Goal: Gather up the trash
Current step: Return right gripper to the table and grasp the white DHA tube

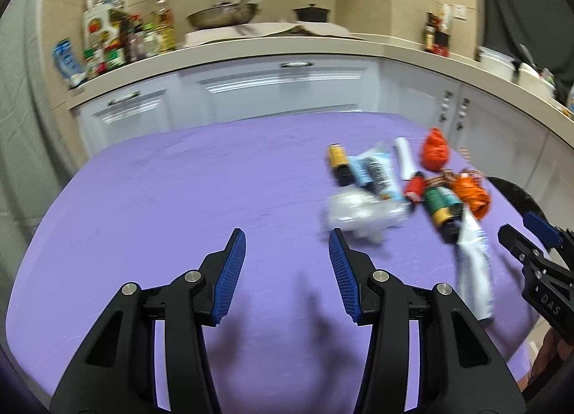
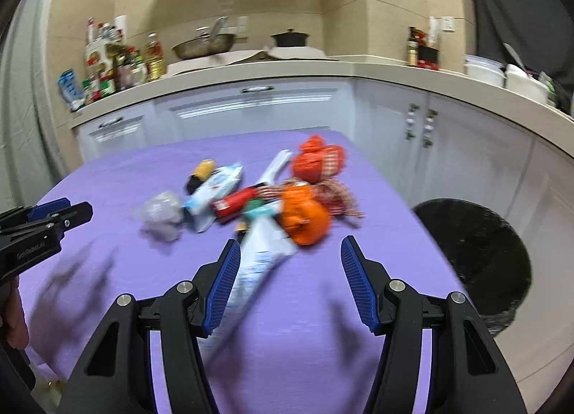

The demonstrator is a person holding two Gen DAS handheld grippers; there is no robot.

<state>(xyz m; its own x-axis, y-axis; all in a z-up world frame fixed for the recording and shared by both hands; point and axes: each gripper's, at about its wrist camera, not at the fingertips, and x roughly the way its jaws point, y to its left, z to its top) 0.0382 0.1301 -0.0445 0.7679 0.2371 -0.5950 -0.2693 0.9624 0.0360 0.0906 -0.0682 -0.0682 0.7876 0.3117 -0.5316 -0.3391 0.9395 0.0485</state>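
Both grippers' fingers apart, empty: left gripper, right gripper | "DAS" readable | trash pile labels blurred

left gripper over the purple bench, jaws apart w/ nothing btwn them. trash pile ahead to the right: crumpled clear plastic just past the right jaw, orange bags, wrappers, a dark bottle, all blurred. right gripper at the right edge near a white wrapper. kitchen cabinets behind.
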